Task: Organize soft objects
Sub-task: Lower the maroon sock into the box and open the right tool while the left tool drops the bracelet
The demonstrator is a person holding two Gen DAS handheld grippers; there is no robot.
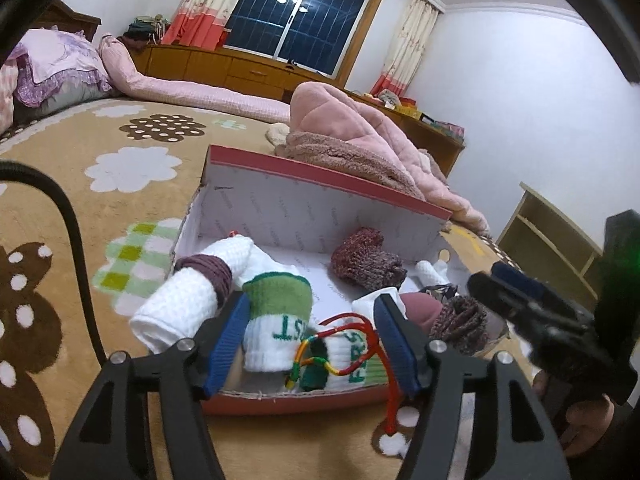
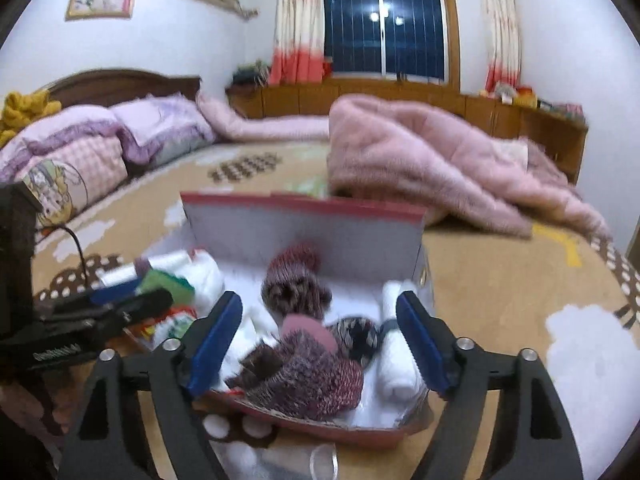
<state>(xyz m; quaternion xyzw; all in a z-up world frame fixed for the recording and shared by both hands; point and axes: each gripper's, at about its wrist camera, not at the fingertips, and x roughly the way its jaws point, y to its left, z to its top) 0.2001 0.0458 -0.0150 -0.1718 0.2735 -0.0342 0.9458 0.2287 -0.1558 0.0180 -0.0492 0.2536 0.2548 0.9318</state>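
A red shoebox [image 1: 304, 402] with a white inside and its lid up lies on the bed. It holds rolled socks. My left gripper [image 1: 310, 338] is open over its near left corner, its jaws on either side of a white and green sock roll [image 1: 278, 320] and a red cord [image 1: 352, 328]. A white roll [image 1: 180, 312] leans on the left wall. Maroon knit rolls [image 1: 366, 260] lie further in. My right gripper [image 2: 320, 340] is open over the box's [image 2: 320, 428] near right part, above a maroon knit sock [image 2: 312, 376] and a white roll [image 2: 396, 360]. It holds nothing.
The box sits on a tan flowered blanket [image 1: 80, 200]. A pink fleece garment [image 2: 420, 160] lies heaped behind the box. Pillows [image 2: 100, 140] are at the far left. A wooden shelf [image 1: 548, 232] stands off the bed at the right.
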